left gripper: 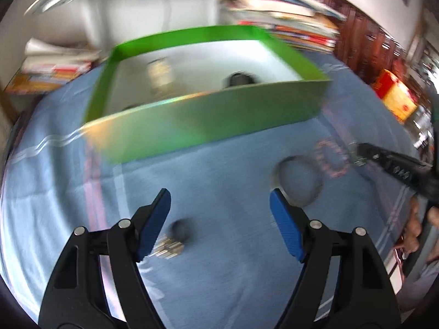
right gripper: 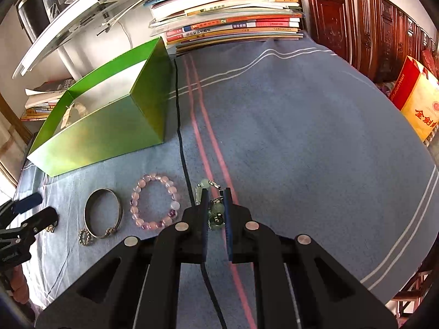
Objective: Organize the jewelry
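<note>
Near desk centre, right gripper (right gripper: 214,205) fingers clamp green bead jewelry (right gripper: 216,213); left gripper (left gripper: 219,213) fingers spread wide before green box (left gripper: 208,118).

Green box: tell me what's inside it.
Inside the green box, the right wrist view shows a pale, whitish piece near the left end. The blurred left wrist view adds a dark object. The near wall hides the floor behind it.
</note>
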A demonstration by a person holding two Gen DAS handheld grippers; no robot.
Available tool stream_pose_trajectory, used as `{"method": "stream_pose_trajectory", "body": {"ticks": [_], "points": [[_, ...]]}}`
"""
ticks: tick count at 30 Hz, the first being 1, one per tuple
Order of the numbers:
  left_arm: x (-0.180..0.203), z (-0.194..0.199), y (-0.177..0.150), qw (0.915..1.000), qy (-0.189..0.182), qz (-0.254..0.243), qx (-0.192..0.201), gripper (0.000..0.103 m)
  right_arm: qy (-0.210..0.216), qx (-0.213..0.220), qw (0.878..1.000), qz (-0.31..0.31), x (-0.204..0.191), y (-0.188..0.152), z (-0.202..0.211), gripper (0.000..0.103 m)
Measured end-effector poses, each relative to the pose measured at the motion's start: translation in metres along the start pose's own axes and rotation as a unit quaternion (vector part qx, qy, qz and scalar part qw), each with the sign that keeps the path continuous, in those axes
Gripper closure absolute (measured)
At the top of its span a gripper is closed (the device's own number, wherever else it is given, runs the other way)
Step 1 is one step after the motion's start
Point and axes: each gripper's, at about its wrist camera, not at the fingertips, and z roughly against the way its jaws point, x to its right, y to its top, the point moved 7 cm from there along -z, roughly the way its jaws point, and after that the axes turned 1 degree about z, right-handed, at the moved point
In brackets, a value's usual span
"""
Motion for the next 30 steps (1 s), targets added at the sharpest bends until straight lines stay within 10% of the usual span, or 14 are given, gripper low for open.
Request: {"method": "stream_pose_trajectory", "body": {"ticks": [11,16,20,30], "points": [[0.099,-0.056,0.033,0.9976,-0.038,-0.054,-0.022,0.031,-0.006,0.004,1.000,-0.004,0.015,-0.006,0.008,0.092],[0.099,-0.071,0.033,0.9978,-0.014,-0.057,-0.030,0.067,-0.004,0.002,1.000,-0.004,0.018,-0.006,0.006,0.092],[0.078,-0.071,0.037,0.9988,-0.005,-0.039,-0.030,0.093,-0.001,0.002,1.000,-0.001,0.013,-0.006,0.005,0.092],[-0.044,-0.039,0.008,0.9947,0.064,0.073,-0.034,0.094,0.039,0.006,0.998,0.045,-0.031,0.002,0.005,0.092]]}}
